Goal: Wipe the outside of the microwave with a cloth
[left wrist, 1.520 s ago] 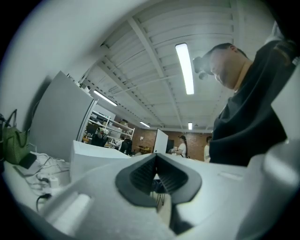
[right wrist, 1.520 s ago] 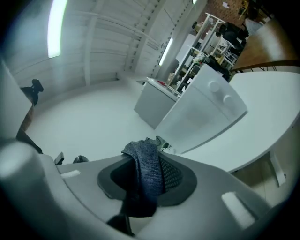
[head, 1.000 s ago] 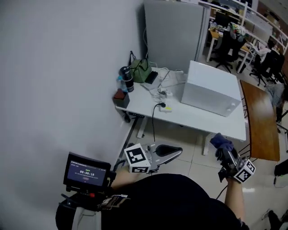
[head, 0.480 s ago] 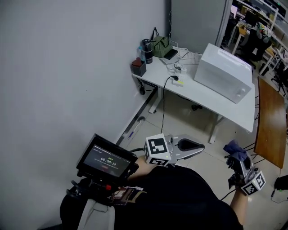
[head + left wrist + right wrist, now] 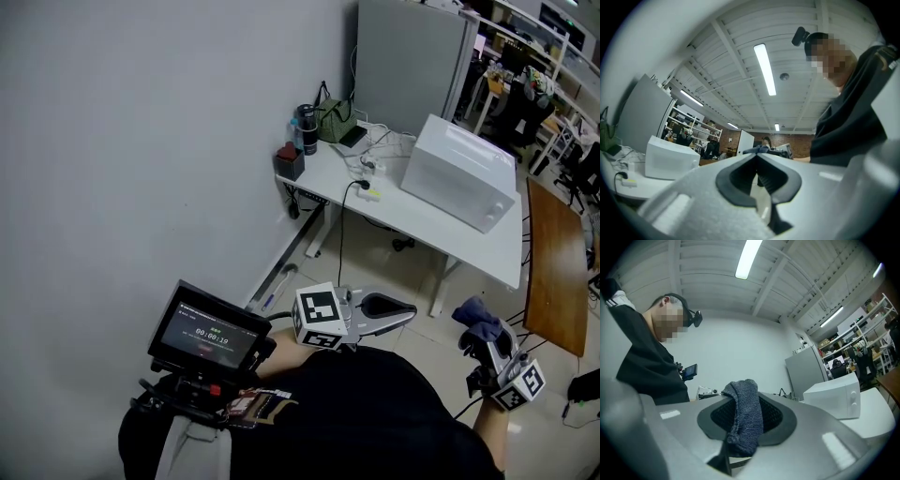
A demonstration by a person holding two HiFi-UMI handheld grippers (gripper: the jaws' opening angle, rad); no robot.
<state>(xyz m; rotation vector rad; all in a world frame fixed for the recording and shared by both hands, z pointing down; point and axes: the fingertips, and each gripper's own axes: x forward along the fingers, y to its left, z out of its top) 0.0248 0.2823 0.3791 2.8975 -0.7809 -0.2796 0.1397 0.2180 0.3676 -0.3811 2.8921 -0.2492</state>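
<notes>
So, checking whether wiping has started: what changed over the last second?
The view swung: the desk and microwave shifted rightwards and look smaller. The left gripper and right gripper moved slightly but remain low, far from the microwave. Nothing taken or released: right still shut on the cloth, left shut, empty.

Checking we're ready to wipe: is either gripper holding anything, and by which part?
The right gripper is shut on the cloth, gripped around its bunched middle. The left gripper is shut and empty.
</notes>
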